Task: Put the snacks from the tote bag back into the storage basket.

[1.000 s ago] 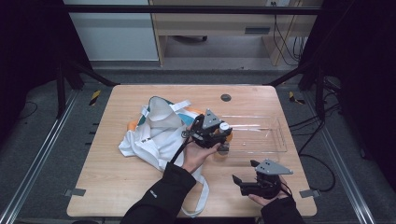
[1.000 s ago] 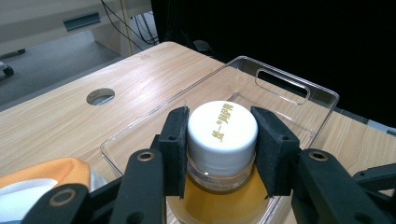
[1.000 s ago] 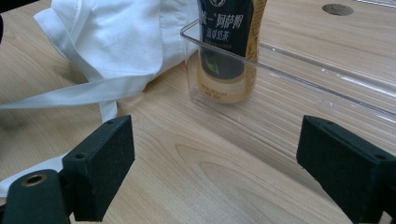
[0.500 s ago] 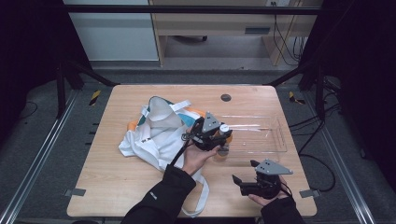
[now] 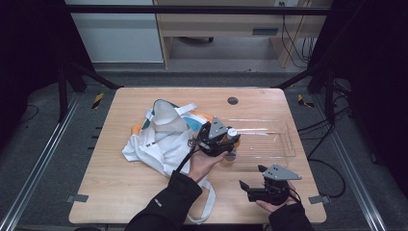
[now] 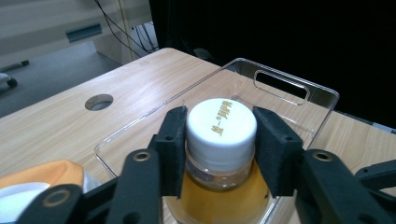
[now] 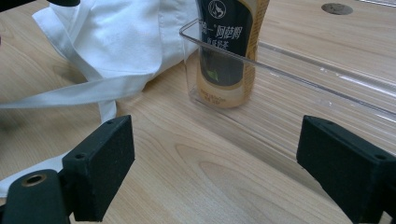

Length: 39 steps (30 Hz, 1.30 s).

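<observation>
Change: hardly any since a second ago; left gripper [image 5: 228,138] with its bottle sits a touch lower at the tray's near-left corner, right gripper [image 5: 248,189] unmoved.
Table: pale wooden tabletop [image 5: 115,183] with a round grommet hole [image 5: 233,100] toward the far edge; it carries everything else.
Bag: white cloth drawstring bag with orange and teal trim [image 5: 161,132], slumped open left of centre, straps trailing toward the near edge; looks like the source of the items being unpacked.
Tray: clear rectangular plastic tray with cut-out handles [image 5: 284,144], right of the bag, its near-left corner just beside the cloth; probably the destination.
Bottle: amber drink bottle with a white screw cap and dark label [image 6: 221,125]; in the right gripper view its base [image 7: 223,95] stands upright on the tray floor just inside the corner wall.
Left gripper: jaws clenched on the bottle at the cap and neck, pads [image 6: 175,140] pressing either side; a high grip keeps the bottle vertical while it is set down.
Right gripper: jaws spread wide, nothing between them, resting low near the table's front edge, pointed at the tray; seemingly parked clear, waiting.
Step judged: placement is all but done; letting go comes next.
</observation>
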### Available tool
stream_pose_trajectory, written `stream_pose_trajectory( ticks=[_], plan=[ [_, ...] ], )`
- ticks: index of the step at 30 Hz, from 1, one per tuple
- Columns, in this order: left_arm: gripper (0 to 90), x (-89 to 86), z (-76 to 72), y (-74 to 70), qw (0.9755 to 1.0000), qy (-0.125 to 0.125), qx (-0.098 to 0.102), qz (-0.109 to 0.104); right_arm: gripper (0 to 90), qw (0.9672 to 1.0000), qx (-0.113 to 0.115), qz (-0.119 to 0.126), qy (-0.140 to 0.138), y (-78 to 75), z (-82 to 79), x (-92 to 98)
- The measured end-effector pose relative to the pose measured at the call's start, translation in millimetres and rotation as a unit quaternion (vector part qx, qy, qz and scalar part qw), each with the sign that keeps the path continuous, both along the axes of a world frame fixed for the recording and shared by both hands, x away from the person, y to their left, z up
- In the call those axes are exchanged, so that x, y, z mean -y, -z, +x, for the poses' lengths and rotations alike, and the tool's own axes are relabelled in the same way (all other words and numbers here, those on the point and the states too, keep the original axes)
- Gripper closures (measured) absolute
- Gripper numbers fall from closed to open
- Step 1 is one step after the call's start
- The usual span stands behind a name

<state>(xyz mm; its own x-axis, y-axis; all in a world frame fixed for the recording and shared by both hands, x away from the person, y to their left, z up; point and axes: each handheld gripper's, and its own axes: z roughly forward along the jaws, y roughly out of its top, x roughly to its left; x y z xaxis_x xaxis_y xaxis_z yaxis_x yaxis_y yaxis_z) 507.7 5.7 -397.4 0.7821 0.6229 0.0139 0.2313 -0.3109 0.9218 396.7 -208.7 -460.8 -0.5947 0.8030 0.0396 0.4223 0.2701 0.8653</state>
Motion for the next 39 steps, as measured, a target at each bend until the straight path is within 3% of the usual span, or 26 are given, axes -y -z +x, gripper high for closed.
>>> stream_pose_trajectory(
  ticks=[6,8,15,17,28,33,39],
  plan=[
    [43.4,-11.3,-0.5,-7.4,1.0,0.001,-0.003,-0.003,11.6,1.0,0.0,-0.001,0.001,0.0,0.2,0.2],
    [40.7,-17.7,-0.9,-11.1,0.9998,0.008,-0.01,-0.015,11.6,1.0,-0.001,-0.001,0.002,0.0,0.0,-0.1],
    [33.7,-43.3,-11.2,-21.2,0.9998,0.011,-0.003,0.015,11.6,1.0,-0.001,-0.003,0.004,0.3,0.2,0.1],
    [32.0,-52.0,-14.3,-22.1,0.9999,0.008,-0.006,0.014,11.6,1.0,-0.001,-0.003,0.005,0.6,0.4,0.0],
    [26.8,-95.4,-30.2,-12.8,0.9996,-0.003,-0.008,0.028,11.5,1.0,-0.003,-0.002,0.008,0.6,0.6,0.3],
    [26.4,-117.6,-35.4,-7.5,0.9996,-0.018,-0.011,0.019,11.4,0.9999,-0.001,-0.004,0.009,0.6,1.0,0.7],
    [26.4,-132.9,-38.8,-1.4,0.9991,-0.03,-0.015,0.025,11.4,0.9999,-0.002,-0.003,0.012,0.5,0.8,1.5]
  ],
)
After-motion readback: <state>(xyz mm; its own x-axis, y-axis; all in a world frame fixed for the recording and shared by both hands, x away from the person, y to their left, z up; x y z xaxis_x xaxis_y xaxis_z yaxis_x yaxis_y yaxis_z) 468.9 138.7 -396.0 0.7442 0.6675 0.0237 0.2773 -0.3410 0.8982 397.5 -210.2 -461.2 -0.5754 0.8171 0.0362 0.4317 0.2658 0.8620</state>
